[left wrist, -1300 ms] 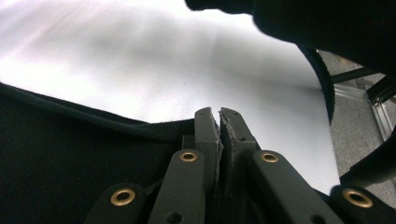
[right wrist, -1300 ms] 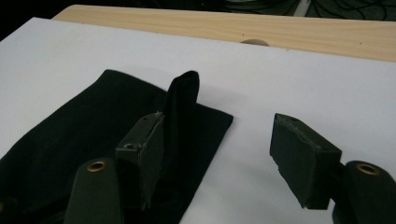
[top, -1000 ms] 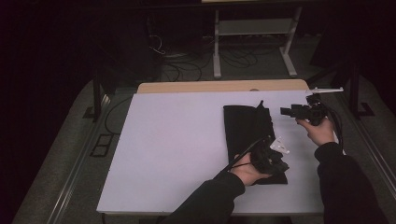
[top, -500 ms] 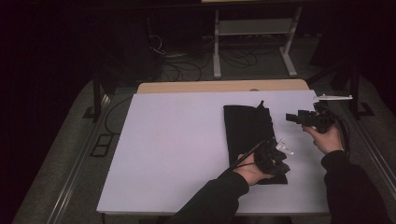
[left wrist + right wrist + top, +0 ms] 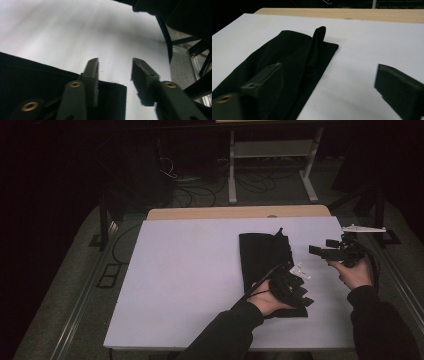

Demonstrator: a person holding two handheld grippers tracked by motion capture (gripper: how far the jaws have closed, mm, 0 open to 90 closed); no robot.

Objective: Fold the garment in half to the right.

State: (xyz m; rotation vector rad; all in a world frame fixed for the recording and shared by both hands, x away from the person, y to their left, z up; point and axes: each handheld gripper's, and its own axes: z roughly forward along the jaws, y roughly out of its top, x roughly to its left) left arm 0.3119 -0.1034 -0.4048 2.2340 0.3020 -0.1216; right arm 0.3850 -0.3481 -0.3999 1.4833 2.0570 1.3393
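In the high view, a folded black cloth (image 5: 265,260) lies right of centre on the white table top (image 5: 190,280), running from mid-frame down toward the lower right. My left gripper (image 5: 295,290) sits over the cloth's lower end, my hand behind it. My right gripper (image 5: 320,251) hangs just right of the cloth, near its upper end and apart from it, in my right hand (image 5: 356,272).

In the left gripper view, my 2 jaws rise from the bottom of the frame with a clear gap between them. They have just been opening. The corner of the black cloth (image 5: 37,82) fills the lower left; its edge passes behind the left jaw and ends in the gap, with no pad pressing on it. White table (image 5: 75,32) covers the upper half.

In the right gripper view, my 2 jaws stand far apart at the lower left and lower right, having just been opening, with nothing between them but table. The cloth (image 5: 287,60) stretches from lower left to upper centre, with 1 fold (image 5: 318,37) standing up along its right side.
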